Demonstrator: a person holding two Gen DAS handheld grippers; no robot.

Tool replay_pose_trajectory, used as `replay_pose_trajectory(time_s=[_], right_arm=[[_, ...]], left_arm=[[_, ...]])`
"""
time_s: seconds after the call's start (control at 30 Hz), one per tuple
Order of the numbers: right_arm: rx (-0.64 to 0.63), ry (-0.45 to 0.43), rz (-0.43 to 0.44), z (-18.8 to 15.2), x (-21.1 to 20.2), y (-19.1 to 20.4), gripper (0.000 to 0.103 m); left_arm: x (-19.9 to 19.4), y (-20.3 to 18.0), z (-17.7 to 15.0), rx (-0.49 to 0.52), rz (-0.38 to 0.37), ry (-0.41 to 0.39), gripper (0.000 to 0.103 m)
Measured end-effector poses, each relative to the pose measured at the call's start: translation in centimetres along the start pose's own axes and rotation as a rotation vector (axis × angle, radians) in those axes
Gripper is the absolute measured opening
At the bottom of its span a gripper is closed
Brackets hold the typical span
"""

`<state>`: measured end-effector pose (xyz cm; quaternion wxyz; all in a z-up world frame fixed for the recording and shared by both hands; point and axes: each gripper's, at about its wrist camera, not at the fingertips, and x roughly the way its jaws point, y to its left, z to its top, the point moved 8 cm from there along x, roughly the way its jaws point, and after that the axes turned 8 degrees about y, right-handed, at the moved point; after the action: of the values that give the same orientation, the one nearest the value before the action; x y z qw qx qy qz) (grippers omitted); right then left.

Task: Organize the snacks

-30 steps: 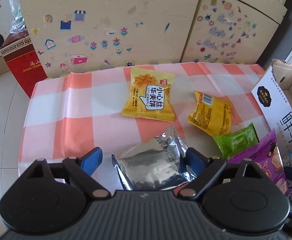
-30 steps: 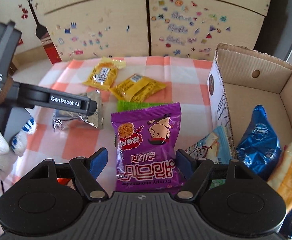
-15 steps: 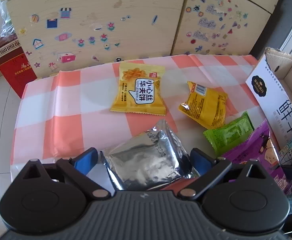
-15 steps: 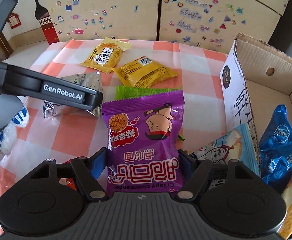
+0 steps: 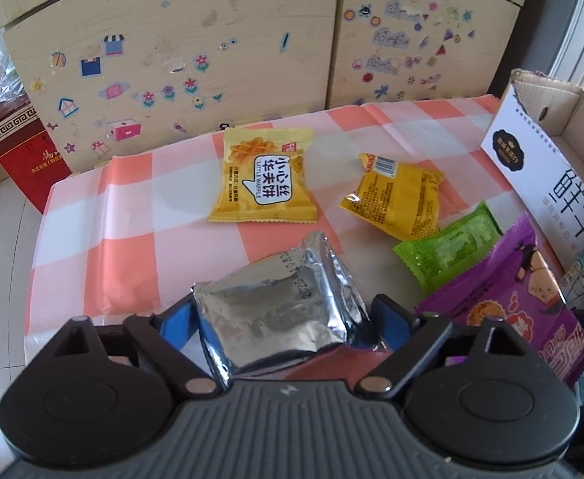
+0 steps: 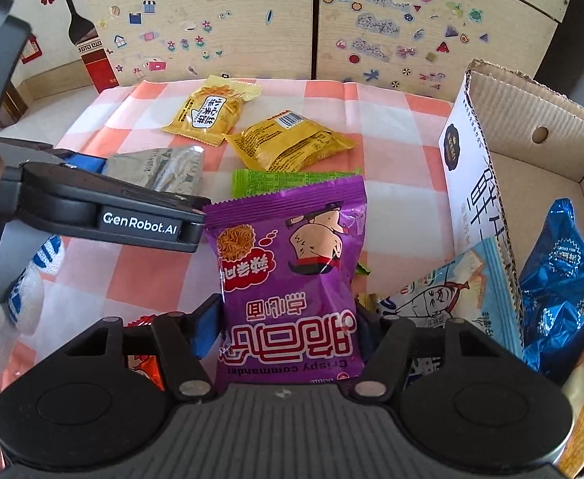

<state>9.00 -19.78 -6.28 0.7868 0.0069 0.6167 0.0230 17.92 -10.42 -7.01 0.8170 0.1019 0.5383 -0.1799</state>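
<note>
Silver foil packet sits clamped between the blue fingers of the left tool, raised over the checked table. Right tool grips the purple snack bag just beside the cardboard box. On the table lie a waffle packet, a yellow packet and a green packet.

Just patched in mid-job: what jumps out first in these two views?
Each gripper grips a snack: the left gripper pinches a silver foil packet, the right gripper a purple noodle-snack bag. Right of them stands an open cardboard box holding a blue bag.
</note>
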Motion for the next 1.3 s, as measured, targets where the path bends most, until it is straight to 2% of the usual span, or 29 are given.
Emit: replay_pose_trajectory(time_s=[0.33, 0.5, 1.3], right_arm=[[0.010, -0.030, 0.002, 0.3, -0.7, -0.1, 0.065], [0.009, -0.056, 0.013, 0.7, -1.6, 0.2, 0.065], [0.022, -0.155, 0.029, 1.6, -4.3, 0.3, 0.065]], left_arm=[[-1.1, 0.1, -0.5, 0.010, -0.005, -0.021, 0.085], [-2.0, 0.5, -0.2, -0.015, -0.012, -0.041, 0.085], [-5.7, 1.3, 2.0, -0.094, 0.029, -0.182, 0.085]])
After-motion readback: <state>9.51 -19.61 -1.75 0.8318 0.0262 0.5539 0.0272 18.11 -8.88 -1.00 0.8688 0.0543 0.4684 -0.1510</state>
